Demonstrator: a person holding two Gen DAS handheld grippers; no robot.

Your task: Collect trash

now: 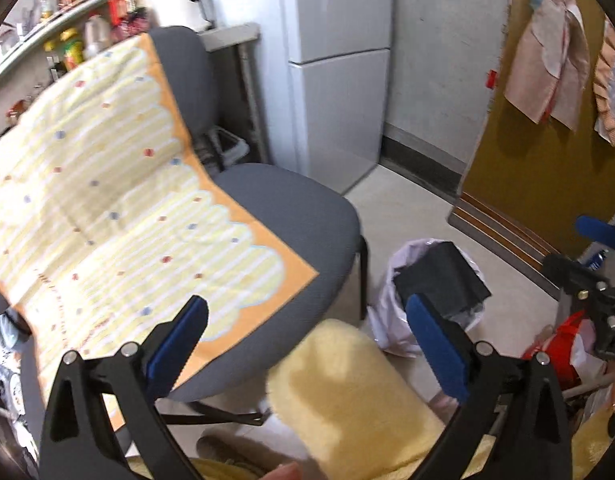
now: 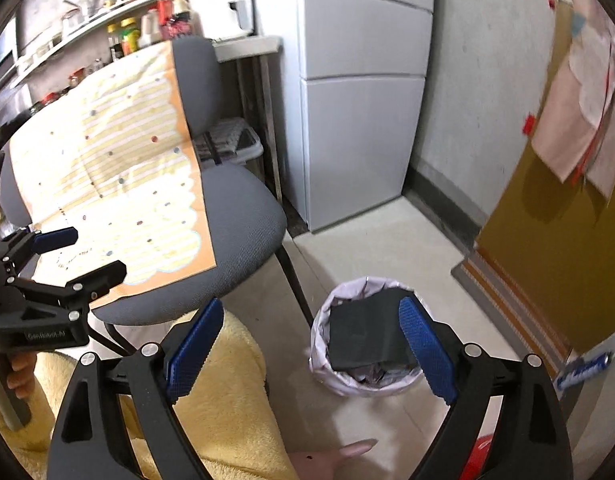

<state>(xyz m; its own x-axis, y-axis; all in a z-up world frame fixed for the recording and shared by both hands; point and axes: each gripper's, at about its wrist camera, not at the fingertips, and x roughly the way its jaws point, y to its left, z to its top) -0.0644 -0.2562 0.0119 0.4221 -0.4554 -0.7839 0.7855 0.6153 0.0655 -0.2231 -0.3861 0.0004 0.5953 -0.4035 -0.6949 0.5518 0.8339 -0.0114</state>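
Both claws gaping | left claw (image 1: 307,344) | right claw (image 2: 311,348) above bin (image 2: 327,376)

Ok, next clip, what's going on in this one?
A person holds a gripper in each hand in a small kitchen. Both the left gripper and the right gripper are open and hold nothing. A lined bin stands on the floor beside a grey chair, with a black slab sticking out of it. A yellow-and-orange sheet lies draped over the chair. Nothing is being picked up right now.
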